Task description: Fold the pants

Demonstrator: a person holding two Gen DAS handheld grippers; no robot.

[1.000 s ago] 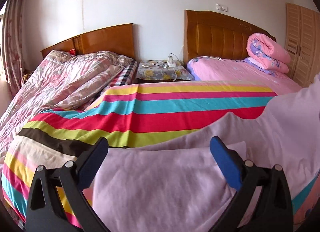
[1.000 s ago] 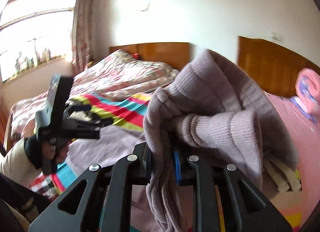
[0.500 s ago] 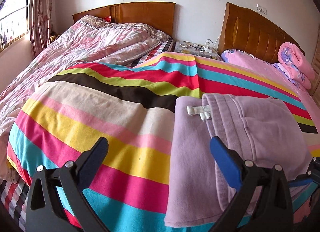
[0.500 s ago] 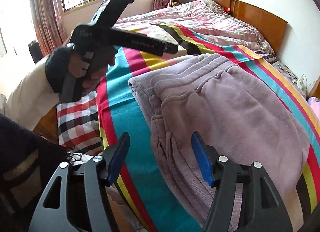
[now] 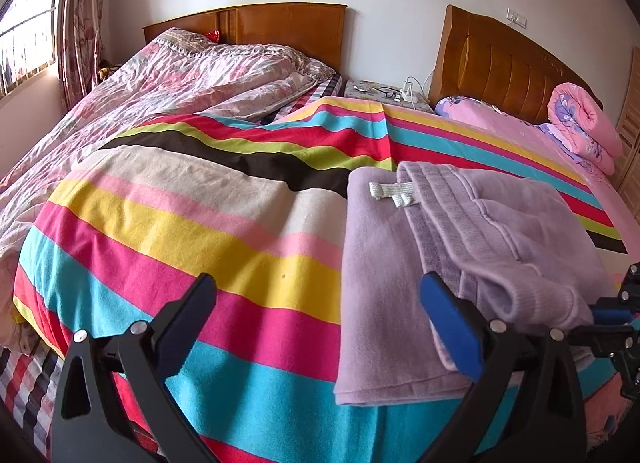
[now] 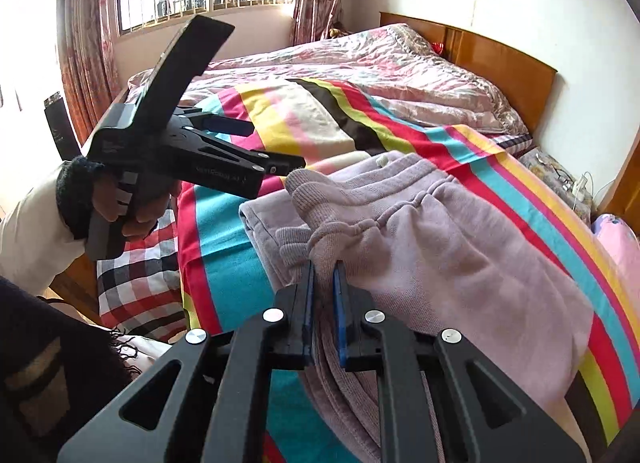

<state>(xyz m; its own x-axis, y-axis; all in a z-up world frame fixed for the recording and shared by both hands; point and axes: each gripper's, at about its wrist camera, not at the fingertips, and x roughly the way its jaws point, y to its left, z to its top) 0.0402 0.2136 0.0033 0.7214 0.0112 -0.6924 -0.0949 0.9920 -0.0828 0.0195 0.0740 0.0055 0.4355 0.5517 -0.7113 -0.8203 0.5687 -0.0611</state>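
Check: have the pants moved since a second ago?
Yes. The pants hung bunched in the right claw above the striped blanket; now they lie folded flat on it.

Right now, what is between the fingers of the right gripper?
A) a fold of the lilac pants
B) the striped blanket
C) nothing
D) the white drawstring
A: in the right wrist view the right gripper is shut on a bunched fold of the lilac pants, which lie on the striped blanket.
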